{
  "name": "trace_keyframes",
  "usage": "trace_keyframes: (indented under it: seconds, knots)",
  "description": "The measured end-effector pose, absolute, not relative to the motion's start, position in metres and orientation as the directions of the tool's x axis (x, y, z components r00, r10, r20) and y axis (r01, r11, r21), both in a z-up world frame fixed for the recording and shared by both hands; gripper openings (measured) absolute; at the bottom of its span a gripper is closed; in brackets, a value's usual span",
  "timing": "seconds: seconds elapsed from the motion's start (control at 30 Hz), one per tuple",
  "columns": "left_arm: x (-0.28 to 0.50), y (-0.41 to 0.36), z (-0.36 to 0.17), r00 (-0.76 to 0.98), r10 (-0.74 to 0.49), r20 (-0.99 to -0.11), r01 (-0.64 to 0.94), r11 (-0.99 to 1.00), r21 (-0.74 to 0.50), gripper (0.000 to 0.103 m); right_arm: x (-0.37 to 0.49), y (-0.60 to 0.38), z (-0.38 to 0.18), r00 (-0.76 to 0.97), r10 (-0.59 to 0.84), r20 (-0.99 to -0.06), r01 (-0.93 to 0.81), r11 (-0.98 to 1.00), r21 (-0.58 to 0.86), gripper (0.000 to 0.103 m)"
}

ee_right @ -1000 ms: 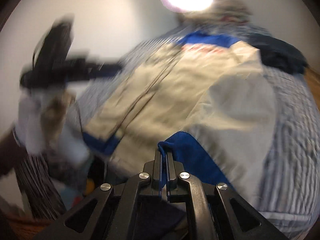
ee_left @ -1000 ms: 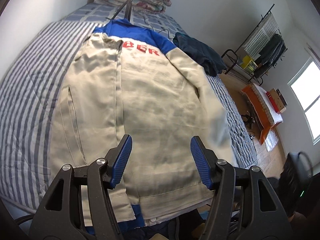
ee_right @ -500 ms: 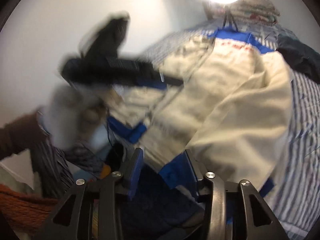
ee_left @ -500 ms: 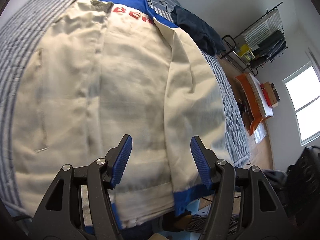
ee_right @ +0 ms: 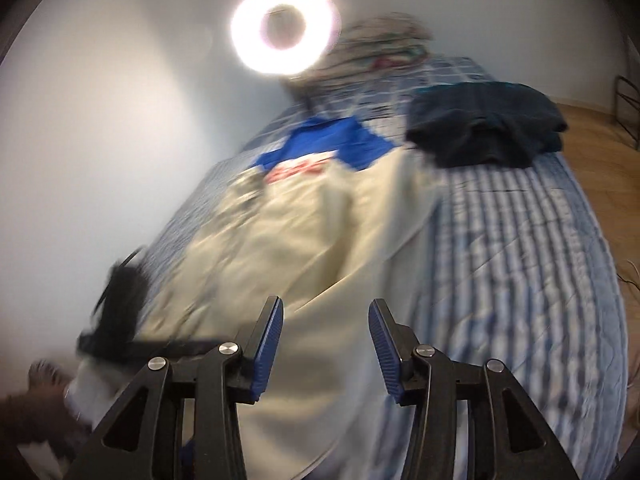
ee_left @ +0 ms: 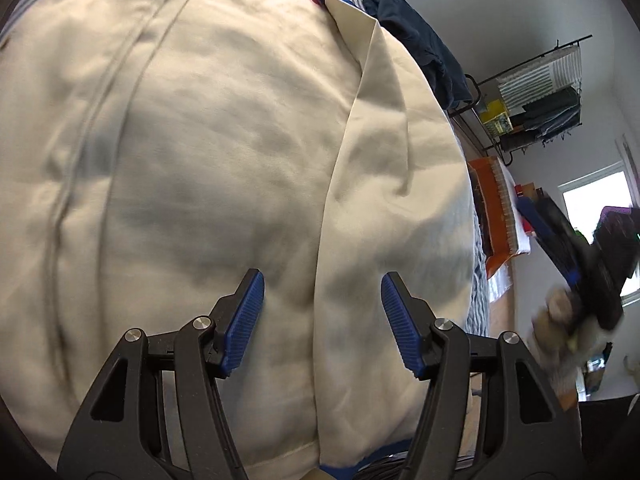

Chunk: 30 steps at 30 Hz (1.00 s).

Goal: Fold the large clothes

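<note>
A cream jacket with blue shoulders and red lettering lies spread on the striped bed; its right sleeve is folded over the body. The jacket also shows in the right wrist view, blurred. My left gripper is open and empty, close above the lower part of the jacket by the folded sleeve's edge. My right gripper is open and empty, above the jacket's lower right side. The right gripper also shows blurred at the right edge of the left wrist view.
A dark blue garment lies on the striped bedspread to the right of the jacket. A ring light and folded bedding stand at the bed's head. A clothes rack and an orange box stand on the floor beyond the bed.
My right gripper let go of the blue sleeve cuff, opened and swung up over the bed. My left gripper stayed open and moved in much closer to the jacket.
</note>
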State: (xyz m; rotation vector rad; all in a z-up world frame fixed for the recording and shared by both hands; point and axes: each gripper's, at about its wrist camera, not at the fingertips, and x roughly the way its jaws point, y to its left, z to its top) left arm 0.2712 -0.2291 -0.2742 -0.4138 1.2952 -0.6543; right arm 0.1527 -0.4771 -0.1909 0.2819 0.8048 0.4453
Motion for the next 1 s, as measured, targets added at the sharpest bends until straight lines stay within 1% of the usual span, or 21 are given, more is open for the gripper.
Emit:
trace_keyframes:
  seconds: [0.07, 0.1, 0.23, 0.27, 0.3, 0.33, 0.4, 0.53, 0.57, 0.6, 0.63, 0.67, 0.7, 0.73, 0.77, 0.9, 0.93, 1.0]
  knots:
    - [0.274, -0.231, -0.277, 0.132, -0.664, -0.736, 0.209, 0.744, -0.634, 0.062, 0.179, -0.488, -0.201, 0.620, 0.458, -0.636, -0.215, 0.880, 0.424, 0.048]
    - [0.276, -0.233, -0.277, 0.130, -0.668, -0.732, 0.208, 0.741, -0.639, 0.054, 0.192, -0.492, -0.207, 0.626, 0.442, -0.642, -0.180, 0.884, 0.432, 0.048]
    - [0.279, -0.238, -0.283, 0.115, -0.675, -0.729, 0.197, 0.735, -0.649, 0.035, 0.236, -0.510, -0.235, 0.626, 0.458, -0.631, -0.087, 0.845, 0.528, 0.048]
    - [0.279, -0.240, -0.283, 0.113, -0.673, -0.731, 0.200, 0.736, -0.647, 0.024, 0.246, -0.513, -0.243, 0.629, 0.471, -0.618, -0.067, 0.825, 0.561, 0.048]
    - [0.279, -0.243, -0.283, 0.109, -0.672, -0.733, 0.208, 0.736, -0.644, 0.010, 0.252, -0.516, -0.249, 0.629, 0.481, -0.611, -0.058, 0.813, 0.580, 0.048]
    - [0.278, -0.245, -0.283, 0.108, -0.670, -0.734, 0.215, 0.737, -0.641, 0.007, 0.259, -0.517, -0.255, 0.628, 0.488, -0.607, -0.047, 0.801, 0.596, 0.048]
    - [0.275, -0.248, -0.281, 0.125, -0.664, -0.738, 0.234, 0.742, -0.628, 0.003, 0.277, -0.519, -0.266, 0.616, 0.506, -0.604, -0.027, 0.780, 0.625, 0.048]
    - [0.267, -0.249, -0.270, 0.165, -0.658, -0.735, 0.255, 0.748, -0.613, 0.000, 0.306, -0.517, -0.281, 0.594, 0.527, -0.608, 0.001, 0.755, 0.655, 0.047]
    - [0.266, -0.248, -0.268, 0.174, -0.660, -0.731, 0.254, 0.747, -0.614, 0.000, 0.311, -0.516, -0.283, 0.596, 0.536, -0.598, 0.001, 0.744, 0.668, 0.045]
    - [0.263, -0.244, -0.263, 0.190, -0.662, -0.725, 0.253, 0.746, -0.615, 0.000, 0.313, -0.515, -0.285, 0.597, 0.546, -0.588, 0.000, 0.732, 0.681, 0.037]
    - [0.261, -0.241, -0.260, 0.201, -0.663, -0.722, 0.253, 0.747, -0.615, 0.000, 0.318, -0.514, -0.287, 0.595, 0.565, -0.572, -0.005, 0.714, 0.700, 0.034]
    - [0.259, -0.239, -0.258, 0.209, -0.664, -0.718, 0.253, 0.746, -0.616, 0.000, 0.321, -0.512, -0.287, 0.594, 0.573, -0.564, -0.010, 0.707, 0.708, 0.028]
    - [0.256, -0.235, -0.253, 0.224, -0.662, -0.715, 0.253, 0.748, -0.613, 0.000, 0.323, -0.509, -0.286, 0.598, 0.566, -0.568, -0.013, 0.715, 0.699, 0.015]
    - [0.253, -0.231, -0.249, 0.246, -0.653, -0.717, 0.258, 0.757, -0.601, 0.000, 0.326, -0.505, -0.283, 0.599, 0.549, -0.583, -0.019, 0.738, 0.675, 0.007]
    - [0.247, -0.227, -0.244, 0.265, -0.642, -0.720, 0.264, 0.766, -0.586, 0.000, 0.327, -0.501, -0.278, 0.603, 0.529, -0.597, -0.030, 0.763, 0.646, 0.002]
    - [0.230, -0.219, -0.248, 0.319, -0.564, -0.761, 0.266, 0.825, -0.500, 0.000, 0.328, -0.493, -0.249, 0.666, 0.435, -0.606, -0.071, 0.846, 0.529, 0.000]
    - [0.228, -0.222, -0.254, 0.311, -0.543, -0.780, 0.270, 0.837, -0.475, 0.000, 0.331, -0.492, -0.246, 0.675, 0.390, -0.626, -0.048, 0.870, 0.491, 0.000]
    - [0.229, -0.226, -0.266, 0.270, -0.544, -0.795, 0.264, 0.836, -0.482, 0.001, 0.336, -0.490, -0.246, 0.670, 0.288, -0.684, 0.007, 0.919, 0.393, 0.000]
